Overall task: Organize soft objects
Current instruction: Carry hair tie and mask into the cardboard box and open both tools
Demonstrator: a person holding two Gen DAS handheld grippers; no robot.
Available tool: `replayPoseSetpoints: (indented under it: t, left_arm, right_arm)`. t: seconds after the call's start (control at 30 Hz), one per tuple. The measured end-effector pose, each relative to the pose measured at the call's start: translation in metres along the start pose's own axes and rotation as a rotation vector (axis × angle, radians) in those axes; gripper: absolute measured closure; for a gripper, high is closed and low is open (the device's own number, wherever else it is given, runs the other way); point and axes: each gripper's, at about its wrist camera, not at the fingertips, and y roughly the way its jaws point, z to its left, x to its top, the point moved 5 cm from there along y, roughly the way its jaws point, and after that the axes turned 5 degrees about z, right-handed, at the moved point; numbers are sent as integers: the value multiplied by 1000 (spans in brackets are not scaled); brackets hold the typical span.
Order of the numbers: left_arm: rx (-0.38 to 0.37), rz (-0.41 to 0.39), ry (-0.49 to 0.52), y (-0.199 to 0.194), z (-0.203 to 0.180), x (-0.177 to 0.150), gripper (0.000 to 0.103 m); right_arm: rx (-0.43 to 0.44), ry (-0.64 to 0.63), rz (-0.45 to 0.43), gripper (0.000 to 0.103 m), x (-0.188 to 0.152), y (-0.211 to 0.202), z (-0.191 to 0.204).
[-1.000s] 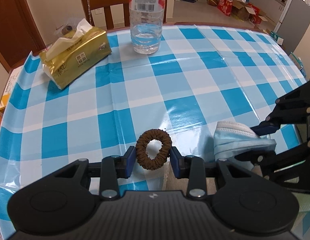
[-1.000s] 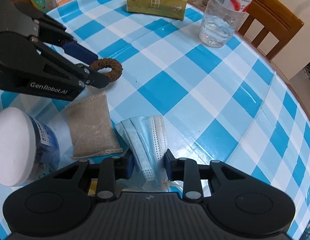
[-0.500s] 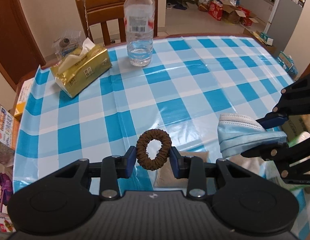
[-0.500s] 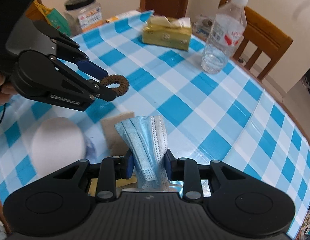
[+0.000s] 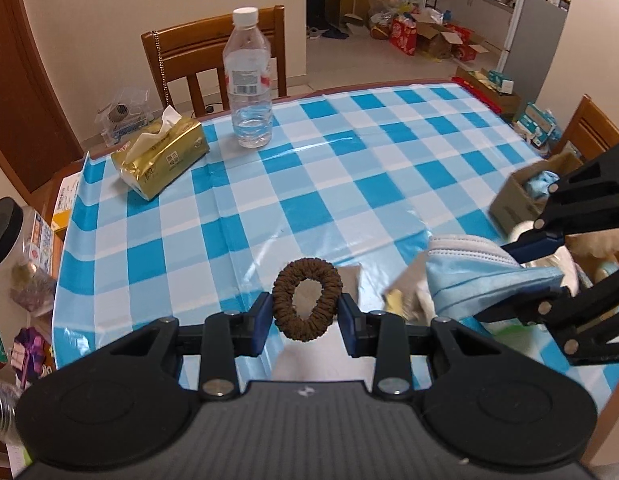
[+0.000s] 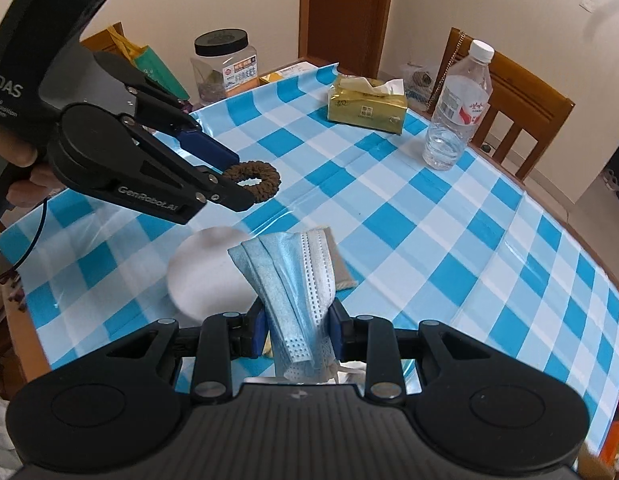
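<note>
Scrunchie [image 5: 307, 299] and face mask [image 6: 295, 280] clamped in 2 hand-held grippers, now higher above table [image 5: 349, 168]

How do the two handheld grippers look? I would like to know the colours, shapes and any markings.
Both are matte black, with two round discs and a ribbed plate at the base, silver pivot screws, and blue pads on the fingers. The left gripper bears white lettering, GenRobot.AI on its side and DAS on its dark handle, with a thin cable hanging below.
</note>
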Motion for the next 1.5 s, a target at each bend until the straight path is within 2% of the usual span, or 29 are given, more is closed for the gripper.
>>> replayPoseSetpoints:
  t: [0.23, 0.37, 0.63, 1.0, 1.3, 1.37, 1.4, 1.47, 1.5]
  left_arm:
    - [-33, -11, 49, -26, -24, -24, 69]
    - [-68, -14, 113, -36, -44, -36, 69]
    - [-130, -8, 204, -50, -85, -49, 69]
    - [-168, -40, 248, -61, -160, -34, 69]
    - [-182, -59, 266, -51, -221, -8, 69]
    - [-179, -60, 272, -46, -234, -1, 69]
    - [-179, -60, 274, -43, -239, 3, 69]
    - [-174, -57, 272, -37, -250, 10, 69]
    - [-172, -56, 273, -34, -254, 13, 69]
  right_arm:
    - [-32, 78, -19, 68, -29, -19, 20]
    - [-58, 165, -33, 68, -51, -29, 28]
    - [-107, 325, -26, 68, -107, -52, 22]
    - [-214, 450, -17, 68, -185, -92, -35]
    - [-267, 484, -29, 67, -221, -100, -88]
    - [-270, 503, -31, 62, -225, -97, -98]
    - [-275, 514, -33, 56, -228, -94, -103]
    - [-273, 522, -43, 39, -232, -90, -109]
    - [-276, 526, -52, 24, -233, -88, -111]
